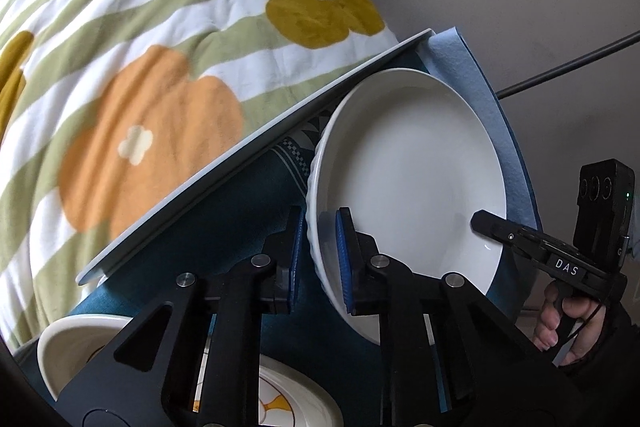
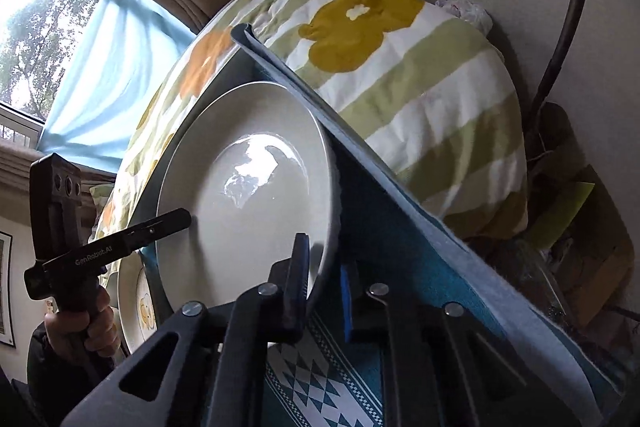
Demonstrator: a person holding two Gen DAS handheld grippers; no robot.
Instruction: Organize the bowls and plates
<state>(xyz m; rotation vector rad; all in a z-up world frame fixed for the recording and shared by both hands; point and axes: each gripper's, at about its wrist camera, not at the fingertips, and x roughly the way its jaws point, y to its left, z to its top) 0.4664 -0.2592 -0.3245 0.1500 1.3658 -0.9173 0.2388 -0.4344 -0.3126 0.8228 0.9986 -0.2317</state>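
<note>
Right now my left hand-held gripper (image 1: 318, 259) has its blue pads either side of the near rim of the large white plate (image 1: 412, 163), and my right hand-held gripper (image 2: 325, 287) straddles the opposite rim; I cannot tell whether either truly pinches. I judge this a two-sided lift, so next both must rise evenly, keeping it level. Outward, the plate sits on the teal patterned cloth (image 2: 320, 383) over the desk. A white bowl (image 1: 72, 351) looks empty; a yellow-patterned plate (image 1: 288, 403) lies beside it.

white plate (image 1: 412, 179) | glossy, ribbed outer wall | rims pinched both sides | other dishes (image 1: 76, 347) nearby (partly hidden)
</note>
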